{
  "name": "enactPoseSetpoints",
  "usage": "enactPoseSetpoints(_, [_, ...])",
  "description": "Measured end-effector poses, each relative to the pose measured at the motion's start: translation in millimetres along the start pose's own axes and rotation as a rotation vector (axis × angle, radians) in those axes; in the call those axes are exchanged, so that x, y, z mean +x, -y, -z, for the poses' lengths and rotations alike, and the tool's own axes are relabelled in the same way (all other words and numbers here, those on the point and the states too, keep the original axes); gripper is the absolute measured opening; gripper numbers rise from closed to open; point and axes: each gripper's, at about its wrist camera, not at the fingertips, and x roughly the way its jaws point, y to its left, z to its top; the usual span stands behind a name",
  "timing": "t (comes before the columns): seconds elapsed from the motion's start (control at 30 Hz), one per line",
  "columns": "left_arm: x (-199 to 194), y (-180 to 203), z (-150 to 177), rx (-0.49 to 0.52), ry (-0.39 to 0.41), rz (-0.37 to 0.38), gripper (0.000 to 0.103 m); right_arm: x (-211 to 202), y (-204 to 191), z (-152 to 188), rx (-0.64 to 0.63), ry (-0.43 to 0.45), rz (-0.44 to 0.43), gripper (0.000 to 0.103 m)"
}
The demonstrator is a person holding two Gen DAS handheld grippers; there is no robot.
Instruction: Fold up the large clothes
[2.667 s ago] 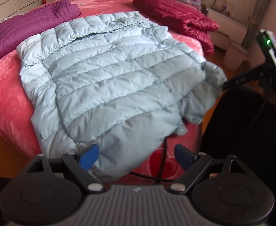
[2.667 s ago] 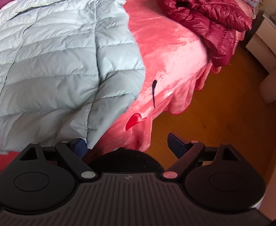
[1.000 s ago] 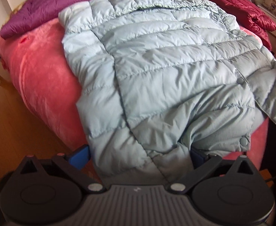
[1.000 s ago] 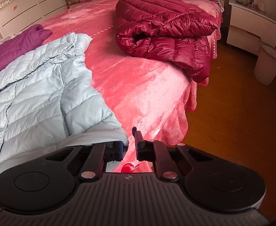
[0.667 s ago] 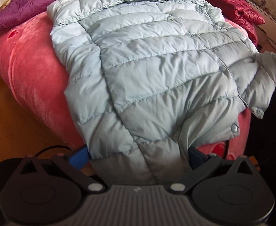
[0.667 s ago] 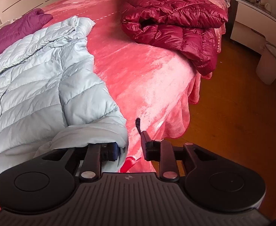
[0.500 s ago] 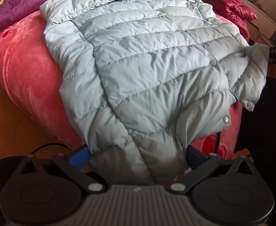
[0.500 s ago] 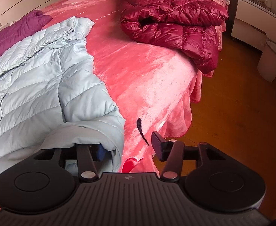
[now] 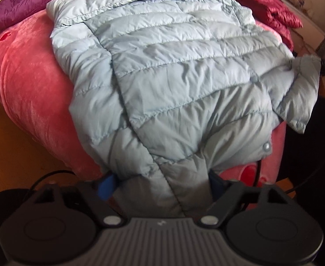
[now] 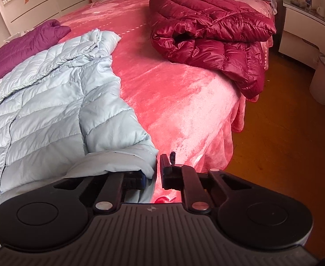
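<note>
Beside jacket [image 10: 51,102] — bare bedspread [image 10: 173,93]

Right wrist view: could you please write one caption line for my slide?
Right gripper shut on the sleeve cuff of the light blue down jacket at the edge of the pink bed.

Pale blue quilted down jacket [image 9: 173,71]: thin synthetic shell, soft sheen, finely creased, stitched in puffy bands; small smooth round snaps along one edge. Pink plush bed cover [image 10: 175,93]: velvety pile, light catching in streaks. Dark red padded jacket [image 10: 211,35]: high-gloss, slick shell. Purple quilted jacket [image 10: 25,46]: duller, matt cloth. Floor [image 10: 284,146]: orange-brown wood, smooth with low shine. Left tool [image 9: 160,185] and right tool [image 10: 156,173]: matt black plastic, ribbed housing, small metal pivot pins; blue finger pads [image 9: 106,187] look rubbery.
</note>
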Motion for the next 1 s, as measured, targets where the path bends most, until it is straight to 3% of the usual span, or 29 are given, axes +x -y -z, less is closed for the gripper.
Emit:
enactPoseSetpoints(0.07, [-4.7,-8.9,-2.8,-0.040,0.020,0.028,0.055,-4.9,0.6,-0.6,0.001,0.022,-0.004,0.008])
enactPoseSetpoints(0.17, [-12.2,-20.0,-8.9,-0.098,0.052,0.066,0.037,-12.8,3.6,-3.7,0.041,0.056,-0.034,0.008])
enactPoseSetpoints(0.27, [-20.0,-27.4,-18.4,-0.142,0.080,0.097,0.030,-19.7,3.1,-10.6,0.092,0.089,-0.077,0.007])
enactPoseSetpoints(0.77, [-67.5,-66.8,-93.3,-0.217,0.260,0.112,0.027,-60.6,-42.4,-88.3,0.103,0.304,-0.163,0.007])
enactPoseSetpoints(1.0, [-79.4,-91.5,-146.0,-0.227,0.333,0.052,0.029,-46.5,-63.1,-139.9,0.132,0.378,-0.171,0.007])
